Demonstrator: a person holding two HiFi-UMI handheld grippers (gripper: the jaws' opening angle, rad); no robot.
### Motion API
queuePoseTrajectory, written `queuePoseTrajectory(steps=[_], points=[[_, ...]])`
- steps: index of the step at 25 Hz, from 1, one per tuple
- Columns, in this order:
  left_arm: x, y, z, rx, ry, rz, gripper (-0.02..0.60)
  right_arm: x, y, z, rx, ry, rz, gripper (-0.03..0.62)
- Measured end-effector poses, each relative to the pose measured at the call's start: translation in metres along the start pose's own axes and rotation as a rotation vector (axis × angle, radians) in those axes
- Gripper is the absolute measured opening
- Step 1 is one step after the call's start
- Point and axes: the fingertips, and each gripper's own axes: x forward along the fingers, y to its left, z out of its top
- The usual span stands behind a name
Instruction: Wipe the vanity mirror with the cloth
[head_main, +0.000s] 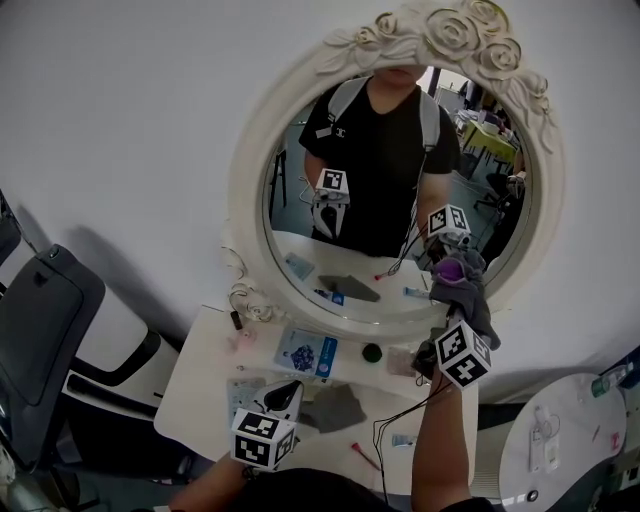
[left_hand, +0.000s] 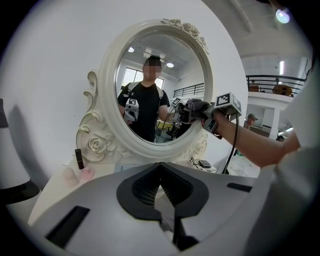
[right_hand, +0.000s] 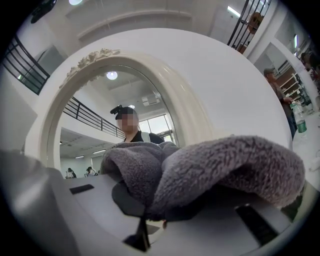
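The oval vanity mirror (head_main: 390, 170) in its white rose-carved frame (head_main: 250, 170) stands at the back of a white table (head_main: 195, 370). My right gripper (head_main: 458, 285) is raised to the glass at its lower right and is shut on a grey fleece cloth (head_main: 480, 305), which touches the glass. In the right gripper view the cloth (right_hand: 200, 170) bulges over the jaws, with the mirror (right_hand: 100, 125) just beyond. My left gripper (head_main: 283, 392) hovers low over the table's front left, jaws shut and empty. The left gripper view shows the mirror (left_hand: 160, 85) and the cloth (left_hand: 192, 107) at its right edge.
On the table lie a blue-and-white packet (head_main: 305, 352), a second grey cloth (head_main: 335, 408), a small black round object (head_main: 372, 352), a dark little bottle (head_main: 236, 320), a red pen (head_main: 362, 455) and cables. A black office chair (head_main: 40, 340) stands left, a round white table (head_main: 560, 440) right.
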Motion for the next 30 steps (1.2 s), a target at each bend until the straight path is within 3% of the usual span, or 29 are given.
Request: queuePoseTrajectory(steps=[4, 8, 13, 16, 23, 27, 30], points=[[-0.005, 0.004, -0.001, -0.004, -0.006, 0.011, 0.0, -0.001, -0.003, -0.028, 0.0, 0.048, -0.019, 0.032], [-0.008, 0.008, 0.0, -0.009, -0.015, 0.022, 0.0, 0.0, 0.0, -0.055, 0.034, 0.171, 0.016, 0.032], [-0.007, 0.001, 0.005, 0.01, -0.024, 0.007, 0.0, -0.005, 0.007, -0.046, 0.048, 0.221, -0.015, 0.032], [-0.008, -0.001, 0.007, 0.02, -0.028, 0.001, 0.0, -0.014, 0.038, -0.001, -0.017, 0.103, 0.071, 0.032], [-0.008, -0.005, 0.008, 0.017, -0.037, -0.002, 0.0, -0.027, 0.137, 0.174, -0.192, -0.257, 0.305, 0.032], [-0.007, -0.006, 0.006, 0.019, -0.033, -0.004, 0.0, -0.023, 0.177, 0.247, -0.254, -0.345, 0.362, 0.032], [-0.007, -0.005, 0.007, 0.013, -0.038, 0.0, 0.0, -0.01, 0.192, 0.272, -0.284, -0.357, 0.357, 0.033]])
